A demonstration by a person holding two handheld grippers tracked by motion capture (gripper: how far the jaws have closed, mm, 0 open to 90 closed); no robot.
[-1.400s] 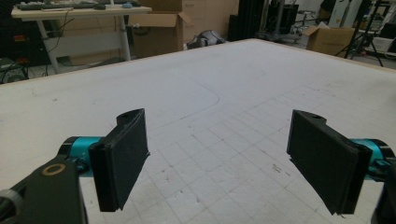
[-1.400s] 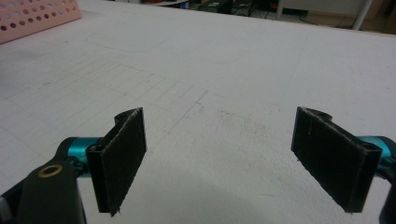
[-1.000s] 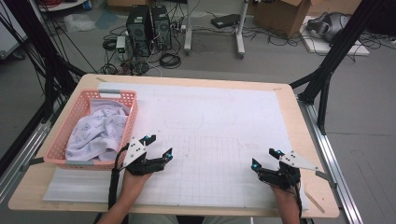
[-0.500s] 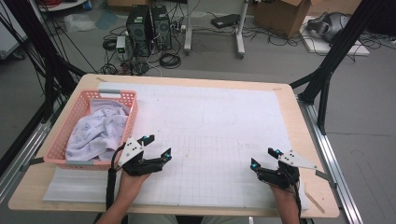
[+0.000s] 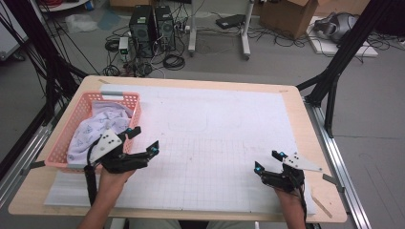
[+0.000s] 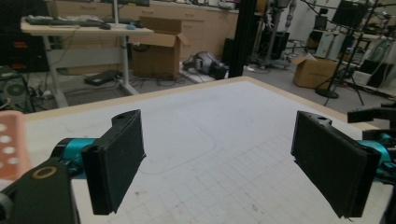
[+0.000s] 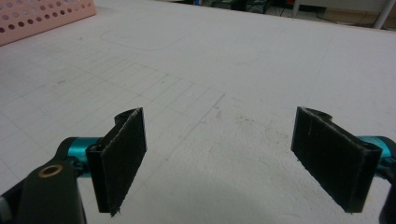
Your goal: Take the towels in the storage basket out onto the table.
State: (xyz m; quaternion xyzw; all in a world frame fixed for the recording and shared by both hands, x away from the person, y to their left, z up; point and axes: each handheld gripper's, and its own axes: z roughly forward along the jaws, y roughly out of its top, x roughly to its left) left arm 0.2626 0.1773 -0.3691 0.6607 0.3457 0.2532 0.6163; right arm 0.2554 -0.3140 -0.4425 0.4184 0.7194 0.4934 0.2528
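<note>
A pink plastic basket stands at the table's left side with a crumpled white and lavender cloth inside it. My left gripper hovers just off the basket's near right corner, open, nothing between its fingers. In the left gripper view the left gripper looks across the white grid mat, with the basket's rim at the left edge. My right gripper rests low over the mat near the front right, open and empty. The right gripper faces bare mat, the basket far off.
The white grid mat covers most of the wooden table. Black frame legs stand at the right, with computer towers, cables and cardboard boxes on the floor behind. The other gripper shows at the left gripper view's right edge.
My left gripper has shifted a little left and away from me, closer to the basket's corner. The right gripper has stayed put. Both remain open.
</note>
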